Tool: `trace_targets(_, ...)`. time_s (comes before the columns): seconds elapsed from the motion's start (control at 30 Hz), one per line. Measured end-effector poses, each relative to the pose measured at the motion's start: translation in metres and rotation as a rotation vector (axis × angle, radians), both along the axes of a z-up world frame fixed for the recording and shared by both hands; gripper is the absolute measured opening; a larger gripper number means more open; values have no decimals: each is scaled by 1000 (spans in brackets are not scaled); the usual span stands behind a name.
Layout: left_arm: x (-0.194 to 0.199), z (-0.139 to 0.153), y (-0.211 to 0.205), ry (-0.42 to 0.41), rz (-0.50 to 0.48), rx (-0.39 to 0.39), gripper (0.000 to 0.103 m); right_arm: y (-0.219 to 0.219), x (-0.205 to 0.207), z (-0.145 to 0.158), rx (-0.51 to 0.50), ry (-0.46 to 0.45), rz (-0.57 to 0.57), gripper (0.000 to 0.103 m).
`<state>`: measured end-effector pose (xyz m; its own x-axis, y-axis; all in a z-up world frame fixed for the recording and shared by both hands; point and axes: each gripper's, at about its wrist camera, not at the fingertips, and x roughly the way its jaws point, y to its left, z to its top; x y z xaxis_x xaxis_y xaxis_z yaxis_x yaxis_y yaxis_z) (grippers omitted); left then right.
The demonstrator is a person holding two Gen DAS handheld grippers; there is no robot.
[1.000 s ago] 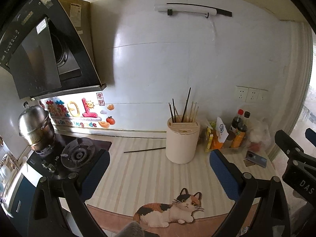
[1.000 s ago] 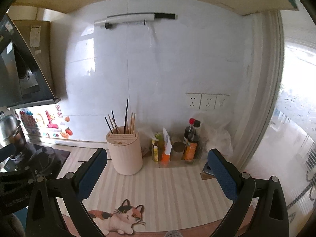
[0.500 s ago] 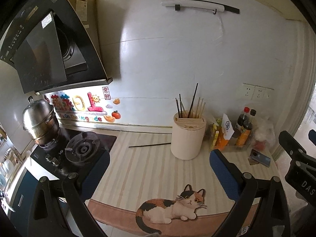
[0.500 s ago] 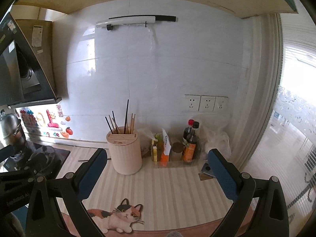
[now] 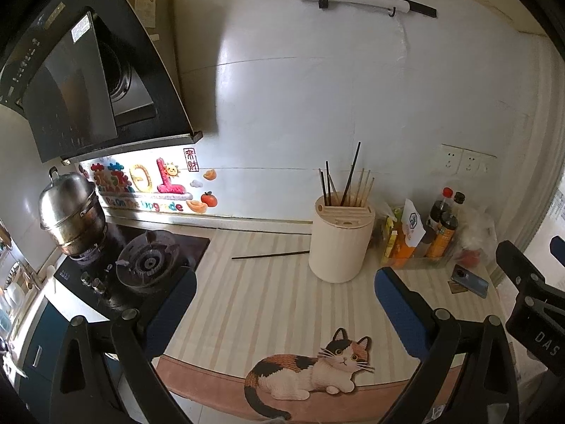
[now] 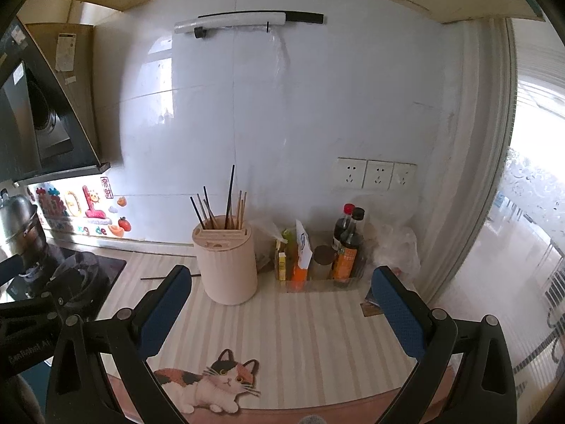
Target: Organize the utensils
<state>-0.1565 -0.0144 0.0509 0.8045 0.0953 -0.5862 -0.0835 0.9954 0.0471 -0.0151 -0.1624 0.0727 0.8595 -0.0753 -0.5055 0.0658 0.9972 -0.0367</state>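
Your left gripper [image 5: 286, 304] and your right gripper [image 6: 282, 304] both hang above the front part of the striped countertop mat with the printed cat [image 5: 268, 304]. Each has its blue-padded fingers spread wide, and nothing is between them.

The task's things are the chopsticks. Several thin dark and pale wooden chopsticks [image 5: 348, 185] stand upright in the slots of the round cream-coloured holder with a wooden top [image 5: 340, 242], which is near the back wall. One single thin black chopstick [image 5: 270, 255] lies flat on the mat, just to the left of this holder, between it and the black gas stove [image 5: 148, 265]; in the right wrist view only a short part of it [image 6: 152, 277] is seen, the rest is behind the left finger of that gripper.

So, as I judge it, the step in hand is to collect this lying chopstick. It is nearer to your left gripper. You would need to go forward and down, put the fingers across the stick, and close them softly. It is very thin and lies flat, so it can slide or roll away. Afterwards it must be turned upright for a slot in the holder.
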Motion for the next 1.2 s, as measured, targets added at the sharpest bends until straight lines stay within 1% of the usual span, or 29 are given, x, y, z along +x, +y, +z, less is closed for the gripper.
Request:
trace_targets(0.67,5,-2,4,4,-6,3,103,9,12,-11,5,31,2,103)
trace_targets(1.2,9,-6,6,10,-10,-3,103,9,14,-13,2,33,-2,103)
